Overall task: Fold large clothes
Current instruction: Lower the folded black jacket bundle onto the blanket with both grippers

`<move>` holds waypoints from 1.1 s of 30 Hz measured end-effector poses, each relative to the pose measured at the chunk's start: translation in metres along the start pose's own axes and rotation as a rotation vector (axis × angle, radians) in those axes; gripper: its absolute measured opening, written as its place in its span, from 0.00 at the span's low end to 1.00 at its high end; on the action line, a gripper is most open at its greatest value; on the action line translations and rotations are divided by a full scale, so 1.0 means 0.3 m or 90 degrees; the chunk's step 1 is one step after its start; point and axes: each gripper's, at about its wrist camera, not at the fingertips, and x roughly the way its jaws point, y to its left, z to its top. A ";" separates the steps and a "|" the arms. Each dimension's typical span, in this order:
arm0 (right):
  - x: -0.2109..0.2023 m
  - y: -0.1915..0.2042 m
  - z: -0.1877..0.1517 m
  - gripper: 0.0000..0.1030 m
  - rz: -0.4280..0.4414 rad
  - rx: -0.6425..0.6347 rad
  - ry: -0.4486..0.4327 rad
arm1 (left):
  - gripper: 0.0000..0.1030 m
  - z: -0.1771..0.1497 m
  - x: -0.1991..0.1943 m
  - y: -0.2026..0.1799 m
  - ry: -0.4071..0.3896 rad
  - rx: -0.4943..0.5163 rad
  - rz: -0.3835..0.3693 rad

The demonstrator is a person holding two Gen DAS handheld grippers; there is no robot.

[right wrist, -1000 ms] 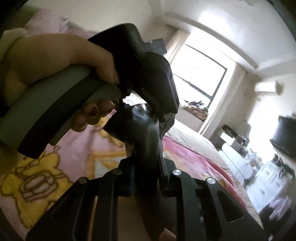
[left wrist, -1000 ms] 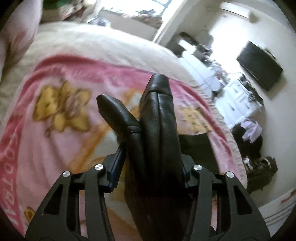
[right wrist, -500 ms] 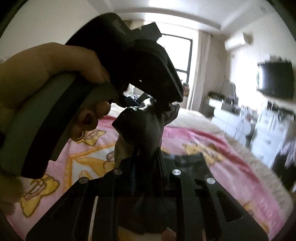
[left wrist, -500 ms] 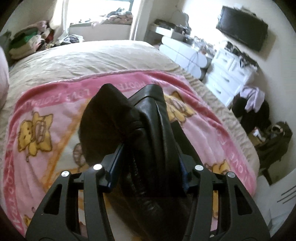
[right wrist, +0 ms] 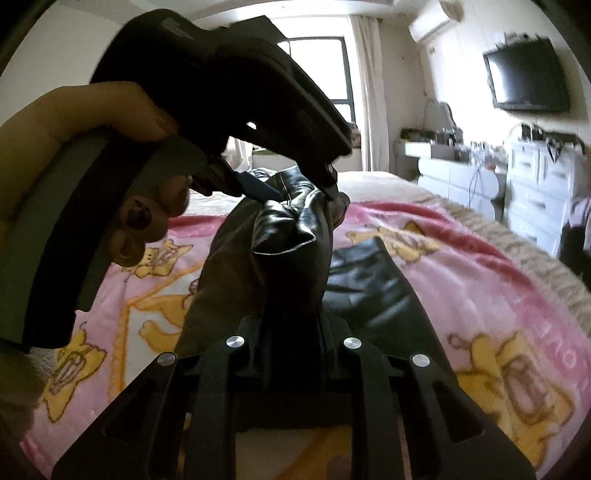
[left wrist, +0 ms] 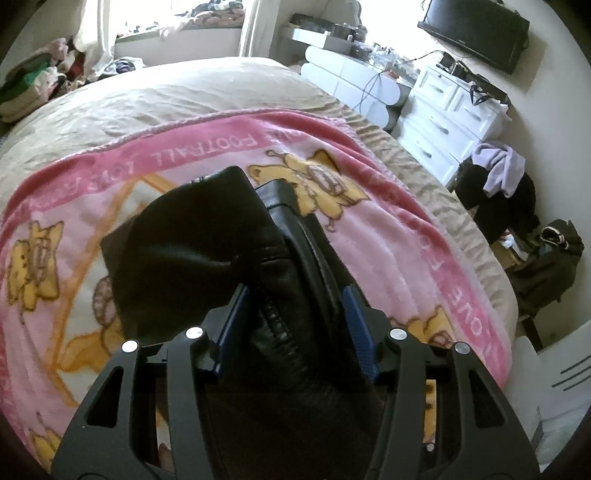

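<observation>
A black leather garment (left wrist: 184, 251) hangs bunched over the pink cartoon blanket (left wrist: 388, 240). My left gripper (left wrist: 293, 326) is shut on a thick fold of it, and the blue pads (left wrist: 356, 332) press on both sides. In the right wrist view the garment (right wrist: 288, 236) rises from my right gripper (right wrist: 291, 328), which is shut on a narrow bunch. Just above and beyond it, a person's hand (right wrist: 122, 122) holds the left gripper (right wrist: 291, 188), clamped on the garment's top edge. A flat part of the garment (right wrist: 373, 280) lies on the blanket.
The blanket covers a bed with a beige spread (left wrist: 184, 92). White drawers (left wrist: 443, 118) and a wall TV (left wrist: 472, 29) stand to the right. Dark clothes are heaped on a chair (left wrist: 498, 184) by the bed's right edge. Piles of clothes (left wrist: 33, 85) sit at the far left.
Both grippers have travelled across the bed with the garment and rolled, so the room now looks more level. The garment hangs lower and wider, and part of it now rests on the blanket.
</observation>
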 end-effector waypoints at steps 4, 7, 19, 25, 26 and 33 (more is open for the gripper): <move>0.030 -0.105 -0.032 0.16 0.014 0.089 0.034 | 0.43 0.007 0.004 -0.019 -0.012 -0.010 -0.025; 0.043 -0.177 -0.064 0.16 0.044 0.168 0.063 | 0.43 0.002 -0.021 -0.013 -0.031 -0.021 -0.042; 0.090 -0.329 -0.106 0.66 0.200 0.405 0.182 | 0.52 -0.230 0.053 0.270 0.002 -0.076 0.093; 0.095 -0.358 0.086 0.87 0.176 0.394 0.190 | 0.52 -0.270 0.077 0.302 -0.010 -0.105 0.082; 0.135 -0.359 0.128 0.88 0.167 0.377 0.220 | 0.52 -0.265 0.074 0.301 -0.009 -0.103 0.080; 0.402 -0.248 0.278 0.87 0.121 0.245 0.380 | 0.52 -0.285 0.062 0.302 -0.014 -0.100 0.064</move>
